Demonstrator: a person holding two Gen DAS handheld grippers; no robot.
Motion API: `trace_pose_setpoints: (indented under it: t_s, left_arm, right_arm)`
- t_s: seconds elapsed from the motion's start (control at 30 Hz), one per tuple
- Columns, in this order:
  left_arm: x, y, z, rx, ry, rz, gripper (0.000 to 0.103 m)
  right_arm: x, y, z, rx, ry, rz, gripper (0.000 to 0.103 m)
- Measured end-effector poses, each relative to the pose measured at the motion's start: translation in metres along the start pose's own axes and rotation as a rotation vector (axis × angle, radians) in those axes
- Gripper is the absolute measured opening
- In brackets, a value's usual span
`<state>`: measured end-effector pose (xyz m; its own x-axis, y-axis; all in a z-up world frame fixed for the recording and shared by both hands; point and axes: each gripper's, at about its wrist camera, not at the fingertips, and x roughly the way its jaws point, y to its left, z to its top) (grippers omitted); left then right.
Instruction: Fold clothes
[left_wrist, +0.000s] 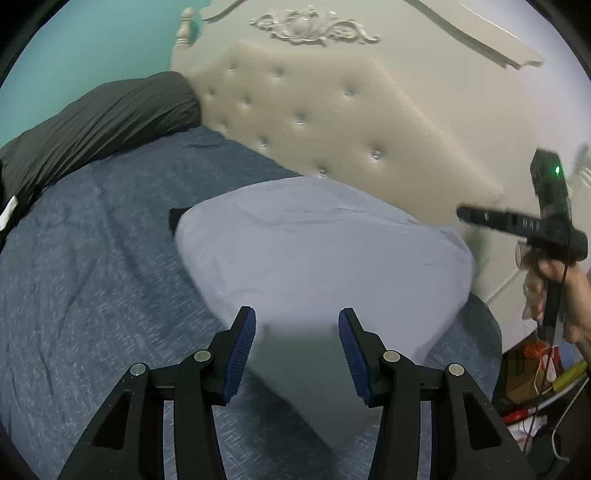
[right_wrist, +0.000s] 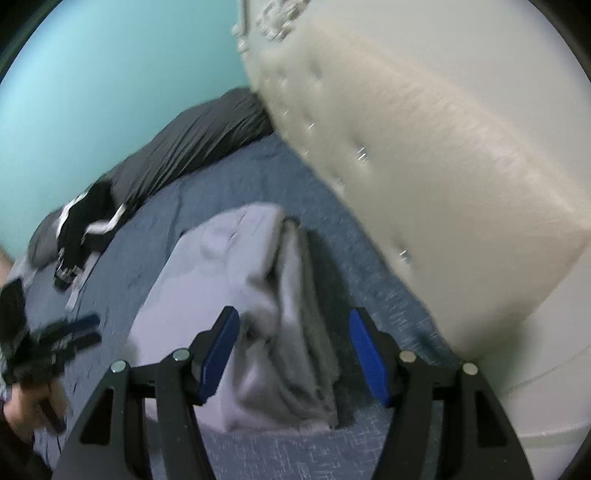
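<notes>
Left gripper raised over the blue bedspread, jaws spread wide, holding nothing. Right gripper likewise wide, empty, gripped by a hand at 3 o'clock in the left view. Folded lavender garment lies at 12 o'clock, near the tufted headboard.

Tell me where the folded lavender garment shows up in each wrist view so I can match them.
Left wrist: the folded lavender garment fills the centre, just beyond the open left gripper.
Right wrist: the same garment lies centre-low, ahead of the open right gripper.
Shared landmark: the tufted cream headboard.
</notes>
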<state>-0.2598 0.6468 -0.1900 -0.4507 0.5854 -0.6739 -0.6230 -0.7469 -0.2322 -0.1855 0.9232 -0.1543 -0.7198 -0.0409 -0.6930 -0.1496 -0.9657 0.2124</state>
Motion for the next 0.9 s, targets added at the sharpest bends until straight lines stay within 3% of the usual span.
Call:
trace_pose_setpoints:
  t_s: [0.07,0.1,0.13,0.23,0.37,0.63,0.9]
  left_arm:
    - [0.003,-0.005,0.003,0.010,0.006,-0.010,0.051]
    - [0.005,-0.006,0.003,0.012,0.012,-0.011,0.051]
    - [0.008,-0.007,0.001,0.011,0.021,-0.011,0.051]
    - [0.017,-0.009,-0.004,0.010,0.049,-0.010,0.051]
    - [0.030,-0.011,-0.011,0.008,0.087,-0.008,0.051]
    - [0.051,-0.015,-0.023,0.012,0.144,-0.002,0.051]
    - [0.065,-0.021,-0.030,0.034,0.163,0.009,0.050]
  right_arm:
    - [-0.008,0.006,0.005,0.002,-0.048,0.052,0.047]
    - [-0.010,0.012,0.007,-0.002,-0.056,0.088,0.031]
    - [-0.012,0.017,0.009,-0.006,-0.064,0.124,0.021]
    - [0.006,0.037,0.009,-0.064,-0.001,0.158,0.012]
    - [0.040,0.048,-0.003,-0.108,0.075,0.115,0.008]
    - [0.084,0.017,-0.023,-0.042,0.164,0.047,0.000]
    - [0.113,-0.012,-0.052,0.055,0.185,0.074,0.000]
